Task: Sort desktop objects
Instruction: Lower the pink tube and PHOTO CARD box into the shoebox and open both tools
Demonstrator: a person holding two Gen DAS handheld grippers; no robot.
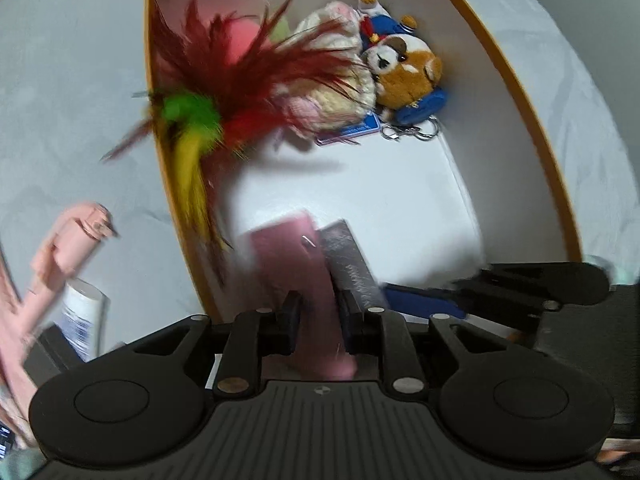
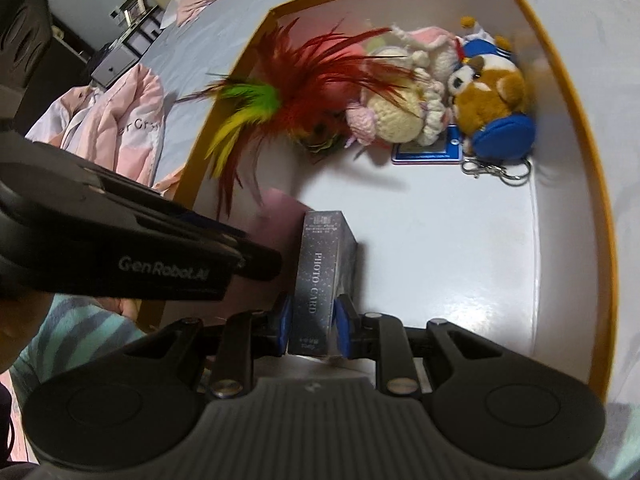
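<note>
So there's this big box [image 2: 576, 128] with an orange rim and white inside, sitting on a grey-blue cover. Piled in its far corner: a brown and white plush dog [image 2: 490, 88] in blue, with key rings, a cream and pink crocheted doll [image 2: 400, 110], a small blue card [image 2: 426, 152] lying flat under them, and something pink behind that I can't make out.

The left gripper [image 1: 318, 322] is pointing pretty much straight down into the box, its jaws clamping a pink handle [image 1: 298, 272] of a feather toy [image 1: 224, 100]. Red, green and yellow feathers are fanning out over the box's left wall.

The right gripper [image 2: 312, 334] is angling down right beside it, its blue pads pinching a dark sparkly pack [image 2: 324, 264] standing near the front of the box floor, beside the pink handle.

Readable stuff: "PHOTO CARD" on the pack, "GenRobot.AI" on the left gripper's side.
</note>
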